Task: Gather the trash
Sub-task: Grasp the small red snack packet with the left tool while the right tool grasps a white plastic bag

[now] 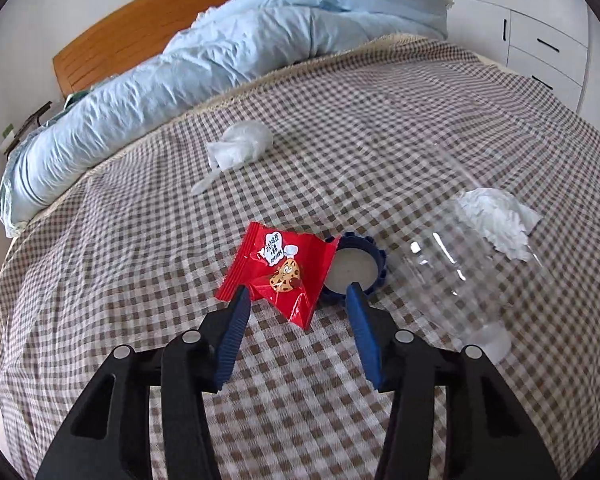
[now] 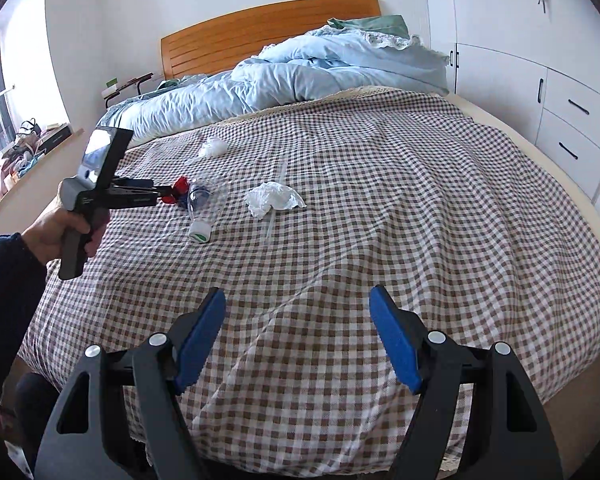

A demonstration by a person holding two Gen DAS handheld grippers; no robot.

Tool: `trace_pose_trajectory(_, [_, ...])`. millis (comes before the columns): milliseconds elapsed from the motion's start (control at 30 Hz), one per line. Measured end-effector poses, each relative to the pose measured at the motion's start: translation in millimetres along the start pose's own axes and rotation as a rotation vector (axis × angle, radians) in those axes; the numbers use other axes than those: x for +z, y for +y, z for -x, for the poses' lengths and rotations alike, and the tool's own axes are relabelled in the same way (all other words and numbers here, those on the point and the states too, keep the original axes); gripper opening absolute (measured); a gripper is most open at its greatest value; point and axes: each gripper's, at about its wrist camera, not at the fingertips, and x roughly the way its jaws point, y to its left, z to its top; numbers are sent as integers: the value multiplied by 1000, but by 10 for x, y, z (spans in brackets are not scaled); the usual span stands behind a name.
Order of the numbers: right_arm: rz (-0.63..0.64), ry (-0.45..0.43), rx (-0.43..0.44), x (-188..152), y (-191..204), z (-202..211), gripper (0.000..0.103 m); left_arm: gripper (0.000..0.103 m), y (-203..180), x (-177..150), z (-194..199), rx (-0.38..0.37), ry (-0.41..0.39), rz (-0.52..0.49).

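Left claw [image 1: 298,294], half-parted, pads astride the lower corner of the red snack wrapper [image 1: 278,270] without pressing it. The wrapper lies on the checked bedspread [image 1: 340,128], overlapping a dark blue lid [image 1: 360,264]; a clear plastic bottle [image 1: 460,272] lies beside it, crumpled tissue [image 1: 496,222] just beyond. Right claw [image 2: 298,304], wide and empty, hovers over the bed's near edge.

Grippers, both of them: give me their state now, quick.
Left gripper: open, jaws either side of the red cookie wrapper, not pressing on it.
Right gripper: open, holding nothing, over the checked bedspread.
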Motion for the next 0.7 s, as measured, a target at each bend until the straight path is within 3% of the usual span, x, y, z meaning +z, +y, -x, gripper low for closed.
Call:
trace_pose_trajectory(67, [-5, 12, 14, -9, 10, -91, 71, 47, 31, 32, -163, -23, 48, 15])
trace_pose_trajectory(100, [-4, 19, 15, -17, 15, -131, 71, 35, 56, 35, -210, -31, 63, 25])
trace_pose_trajectory(133, [-2, 24, 14, -23, 20, -162, 71, 16, 82, 12, -203, -30, 70, 30])
trace_pose_trajectory(167, [2, 27, 11, -32, 26, -186, 71, 15, 141, -6, -139, -33, 51, 61])
trace_pose_trajectory(200, [1, 29, 12, -36, 18, -202, 71, 8, 195, -26, -37, -54, 24, 108])
trace_pose_trajectory(333, [-24, 29, 29, 15, 7, -275, 71, 7, 544, -219, 532, -123, -97, 296])
trace_pose_trajectory(500, [-1, 11, 48, 292, 229, -418, 71, 7, 854, -633, 1121, -181, -236, 446])
trace_pose_trajectory(700, [220, -36, 0, 1187, 928, -823, 71, 7, 1340, -782, 1203, -222, -297, 628])
